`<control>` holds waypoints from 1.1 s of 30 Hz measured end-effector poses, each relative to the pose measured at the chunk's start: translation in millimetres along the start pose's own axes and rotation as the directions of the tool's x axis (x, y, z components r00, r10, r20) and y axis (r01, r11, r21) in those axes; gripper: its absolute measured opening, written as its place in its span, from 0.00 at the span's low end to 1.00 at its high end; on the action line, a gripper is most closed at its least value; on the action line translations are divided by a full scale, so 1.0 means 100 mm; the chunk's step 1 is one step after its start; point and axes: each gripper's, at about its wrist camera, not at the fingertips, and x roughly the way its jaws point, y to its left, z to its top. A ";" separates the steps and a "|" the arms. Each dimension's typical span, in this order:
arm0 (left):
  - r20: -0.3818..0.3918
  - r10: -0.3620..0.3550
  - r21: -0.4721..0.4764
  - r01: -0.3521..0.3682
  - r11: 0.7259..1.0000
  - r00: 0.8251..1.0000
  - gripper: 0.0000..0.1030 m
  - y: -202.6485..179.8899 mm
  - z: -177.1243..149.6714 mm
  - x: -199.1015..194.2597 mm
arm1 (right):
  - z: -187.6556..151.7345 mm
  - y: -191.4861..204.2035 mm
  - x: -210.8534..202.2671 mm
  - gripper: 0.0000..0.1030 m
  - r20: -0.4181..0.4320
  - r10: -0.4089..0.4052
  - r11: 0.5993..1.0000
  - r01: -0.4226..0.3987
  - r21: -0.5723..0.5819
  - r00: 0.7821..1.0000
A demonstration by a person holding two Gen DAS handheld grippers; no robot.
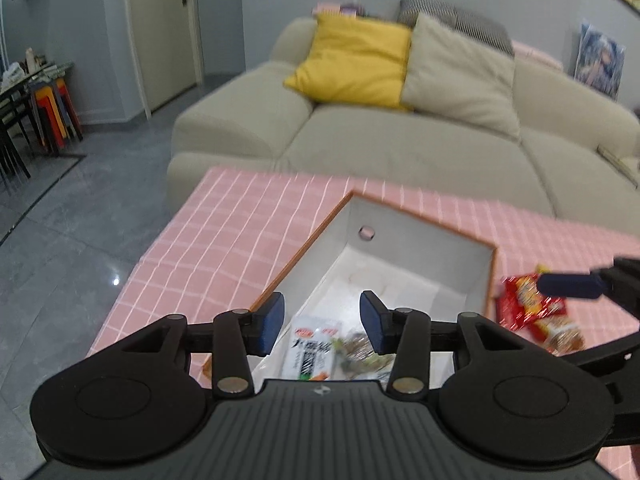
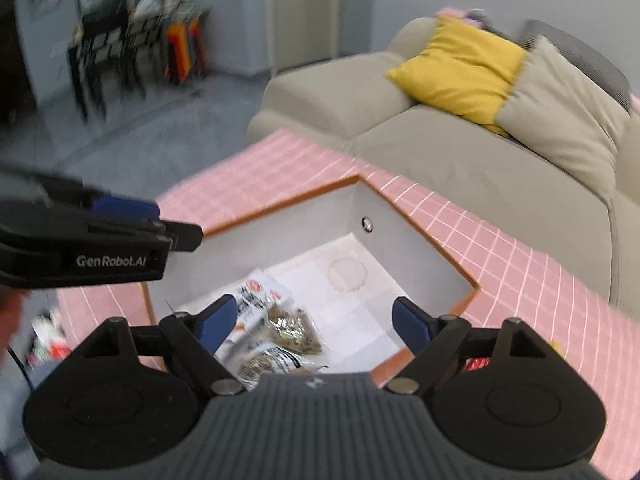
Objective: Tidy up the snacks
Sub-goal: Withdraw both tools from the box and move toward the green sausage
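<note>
Currently, both the left hand-held gripper (image 1: pixel 322 322) and right hand-held gripper (image 2: pixel 314 322) are hovering spread and empty over the box (image 2: pixel 400 216) holding snack packets (image 2: pixel 276 328); next likely needs gripping the red packet (image 1: pixel 536 312) lying on the tabletop (image 1: pixel 224 224).

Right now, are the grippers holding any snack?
No. The left gripper and the right gripper are both open with nothing between their fingers. The snack packets lie loose in the box below them.

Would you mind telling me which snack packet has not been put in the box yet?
The red packet lies on the pink cloth outside the box; the white packets lie inside.
</note>
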 end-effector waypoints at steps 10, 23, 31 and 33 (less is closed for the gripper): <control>0.141 -0.076 0.042 0.071 0.997 0.987 0.50 -0.63 -0.25 -0.42 | -0.47 -0.43 -0.74 0.84 0.121 -0.033 0.987 0.012 0.163 0.992; 0.099 -0.199 0.126 0.186 0.974 0.975 0.50 -1.37 -0.74 -0.41 | -1.50 -0.95 -1.25 0.85 0.133 -0.238 0.942 0.196 0.271 0.962; 0.000 -0.263 0.157 0.259 0.953 0.965 0.49 -1.59 -0.92 -0.16 | -1.96 -1.16 -1.16 0.79 0.044 -0.289 0.915 0.262 0.306 0.956; -0.023 -0.283 0.166 0.283 0.945 0.959 0.49 -1.64 -0.94 -0.07 | -2.02 -1.24 -1.09 0.74 0.008 -0.269 0.910 0.251 0.331 0.963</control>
